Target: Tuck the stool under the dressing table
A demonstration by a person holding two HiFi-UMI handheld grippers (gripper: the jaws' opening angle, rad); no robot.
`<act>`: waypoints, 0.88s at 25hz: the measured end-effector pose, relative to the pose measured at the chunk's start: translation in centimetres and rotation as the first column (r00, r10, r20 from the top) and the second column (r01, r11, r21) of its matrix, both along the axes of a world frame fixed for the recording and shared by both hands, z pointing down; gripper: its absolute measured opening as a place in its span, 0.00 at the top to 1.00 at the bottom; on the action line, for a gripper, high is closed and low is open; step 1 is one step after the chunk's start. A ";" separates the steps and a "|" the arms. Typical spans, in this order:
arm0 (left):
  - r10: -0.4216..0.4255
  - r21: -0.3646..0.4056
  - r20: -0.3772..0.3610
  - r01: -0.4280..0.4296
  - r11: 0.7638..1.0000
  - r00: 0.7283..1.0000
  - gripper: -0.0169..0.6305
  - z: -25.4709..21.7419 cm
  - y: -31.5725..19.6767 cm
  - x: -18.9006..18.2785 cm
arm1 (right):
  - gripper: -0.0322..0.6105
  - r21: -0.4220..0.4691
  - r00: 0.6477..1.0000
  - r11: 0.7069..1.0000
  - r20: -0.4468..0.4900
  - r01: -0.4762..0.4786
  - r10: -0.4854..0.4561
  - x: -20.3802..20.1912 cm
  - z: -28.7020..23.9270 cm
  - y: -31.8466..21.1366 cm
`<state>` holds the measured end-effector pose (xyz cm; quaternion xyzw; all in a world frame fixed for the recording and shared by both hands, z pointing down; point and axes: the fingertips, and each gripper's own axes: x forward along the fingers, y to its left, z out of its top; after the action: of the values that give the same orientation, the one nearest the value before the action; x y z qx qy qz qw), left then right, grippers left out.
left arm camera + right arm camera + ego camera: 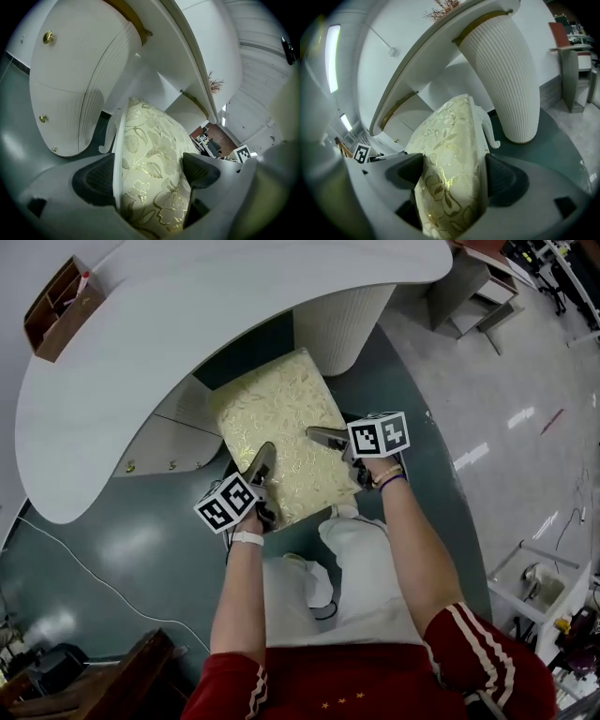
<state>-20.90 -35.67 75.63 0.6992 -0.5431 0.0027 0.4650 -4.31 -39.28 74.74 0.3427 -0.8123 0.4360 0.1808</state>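
Left gripper view: left tool is clenched on the stool, taking the seat edge between its jaws. One pad lies against the white frame and the other presses the cream cushion with its gold leaf pattern. A curved white leg shows past the frame.

Right gripper view: right tool is clamped on the same seat from the other side. Cushion and frame fill the gap between the dark pads, and both pads are in contact.

Head view: the two tools hold the near end of the seat, the left one on the left edge by the near corner and the right one on the right edge. Both forearms reach forward from red sleeves with white stripes.

The stool stands on the teal floor, long axis pointing into the knee gap of the desk. Its far end meets the rim of the white curved top, while most of the seat is out in the open.

- Left of the gap: white drawer unit with small gold knobs.
- Right of the gap: ribbed round pedestal, close beside the stool's far right corner.
- Far left end of the desk: a brown box.
- Floor, left of the person: a thin white cable.
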 end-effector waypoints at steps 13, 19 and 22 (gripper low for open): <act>-0.044 0.051 0.035 0.042 0.998 0.998 0.34 5.3 -7.9 -0.9 | 0.31 0.034 0.994 0.999 0.107 -0.026 0.022 0.1 7.5 -7.4; -0.061 0.092 0.033 0.058 0.994 0.998 0.30 7.1 -9.5 -0.7 | 0.31 0.086 0.998 0.996 0.068 0.012 -0.018 -0.3 8.5 -9.8; -0.059 0.108 0.036 0.055 0.993 0.998 0.26 8.3 -12.5 -1.2 | 0.30 0.099 0.998 0.995 0.051 0.031 -0.036 -1.2 9.3 -13.1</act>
<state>-22.08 -48.13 83.97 0.7072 -0.5710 -0.0260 0.4160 -5.48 -52.37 84.08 0.3260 -0.8427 0.4014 0.1495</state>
